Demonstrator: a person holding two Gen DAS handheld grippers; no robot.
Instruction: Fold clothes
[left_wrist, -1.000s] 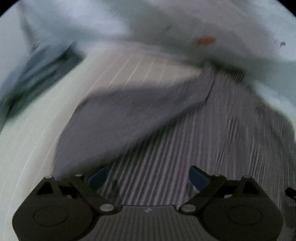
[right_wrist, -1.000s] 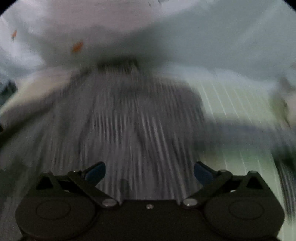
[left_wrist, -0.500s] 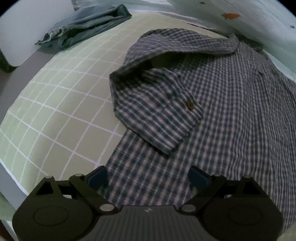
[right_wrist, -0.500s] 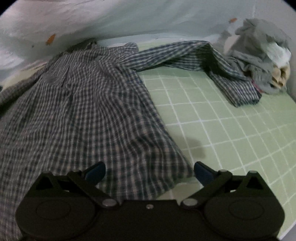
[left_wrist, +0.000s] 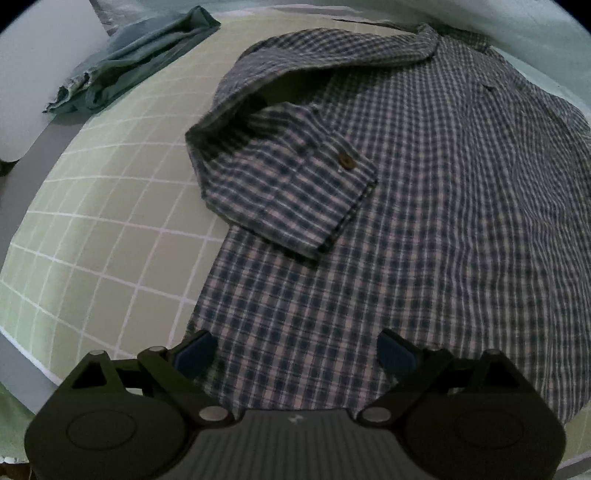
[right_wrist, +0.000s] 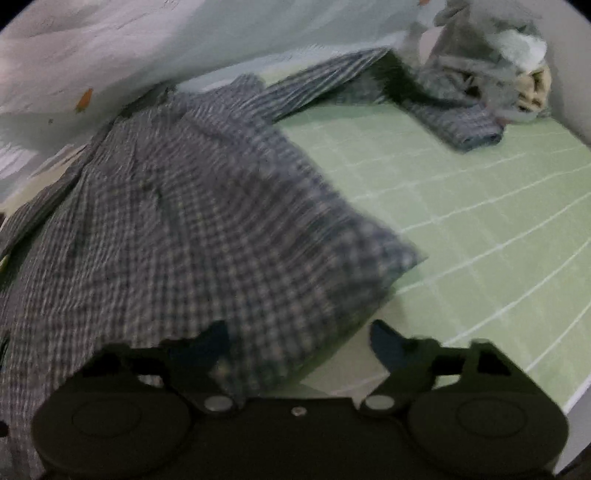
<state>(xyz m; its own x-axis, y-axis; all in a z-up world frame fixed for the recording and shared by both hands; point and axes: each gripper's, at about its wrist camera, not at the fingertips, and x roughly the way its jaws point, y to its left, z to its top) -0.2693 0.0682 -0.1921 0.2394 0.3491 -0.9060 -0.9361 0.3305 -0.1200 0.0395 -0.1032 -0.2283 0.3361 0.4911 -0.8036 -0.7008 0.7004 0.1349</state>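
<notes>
A blue and white checked shirt (left_wrist: 424, 206) lies spread on a green gridded mat (left_wrist: 96, 229). Its left sleeve is folded in over the body, cuff (left_wrist: 295, 192) with a brown button on top. My left gripper (left_wrist: 295, 354) is open and empty above the shirt's bottom hem at its left edge. In the right wrist view the shirt (right_wrist: 192, 221) lies with its other sleeve (right_wrist: 458, 125) stretched out to the far right. My right gripper (right_wrist: 299, 343) is open over the shirt's bottom right corner.
A folded blue-grey garment (left_wrist: 136, 59) lies at the mat's far left. A heap of grey and cream clothes (right_wrist: 491, 62) sits at the far right, by the sleeve end. A pale sheet (right_wrist: 184, 44) rises behind the shirt. The mat's near edge (right_wrist: 576, 391) is close.
Both views were blurred a second ago and the left one has settled. The grippers have drawn back a little from the shirt; the right view has shifted left, still in motion.
</notes>
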